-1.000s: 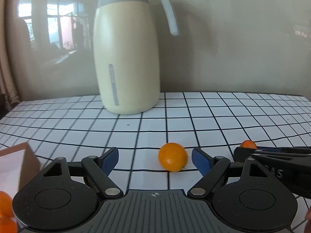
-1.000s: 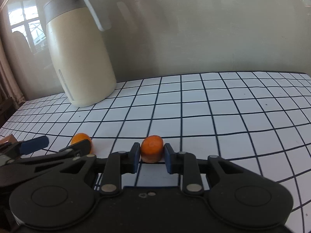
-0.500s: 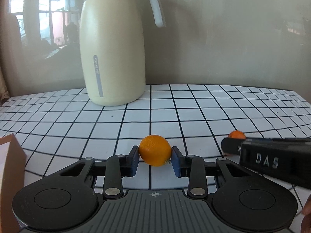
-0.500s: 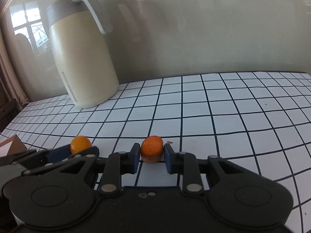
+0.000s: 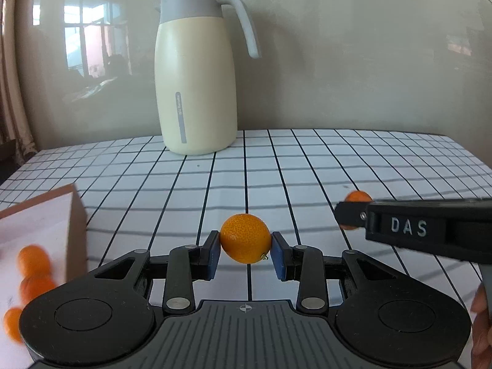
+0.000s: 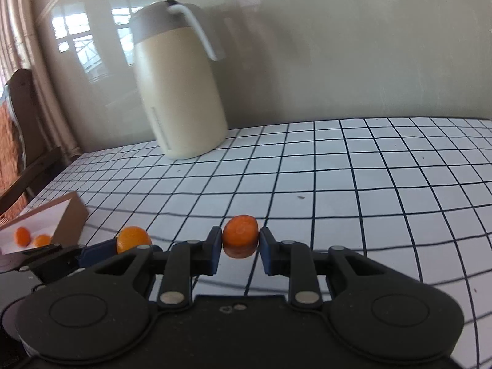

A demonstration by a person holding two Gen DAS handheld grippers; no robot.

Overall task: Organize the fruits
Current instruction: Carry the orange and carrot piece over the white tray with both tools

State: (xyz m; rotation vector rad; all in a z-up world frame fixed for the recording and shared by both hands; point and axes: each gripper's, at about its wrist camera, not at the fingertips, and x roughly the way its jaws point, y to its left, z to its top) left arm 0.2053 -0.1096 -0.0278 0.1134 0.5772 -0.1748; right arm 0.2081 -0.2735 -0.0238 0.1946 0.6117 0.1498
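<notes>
My left gripper [image 5: 246,250] is shut on a small round orange [image 5: 246,237], held just above the checked tablecloth [image 5: 307,166]. In the right wrist view my right gripper [image 6: 240,250] is shut on a darker, flatter orange [image 6: 240,236]. The right gripper shows at the right edge of the left wrist view with its orange [image 5: 356,197] peeking out behind it. The left gripper's orange [image 6: 132,238] appears at lower left in the right wrist view. A cardboard box [image 5: 72,233] at the left holds several small oranges [image 5: 33,259].
A tall cream jug [image 5: 195,92] with a grey lid and handle stands at the back of the table against the wall. A wooden chair [image 6: 21,141] is beyond the table's left edge. A person's fingers [image 5: 481,323] show at the right edge.
The left gripper closed on the orange and carried it left toward the box, which now shows its fruit. The right gripper, still holding its orange, moved left too; the jug shifted right in view.
</notes>
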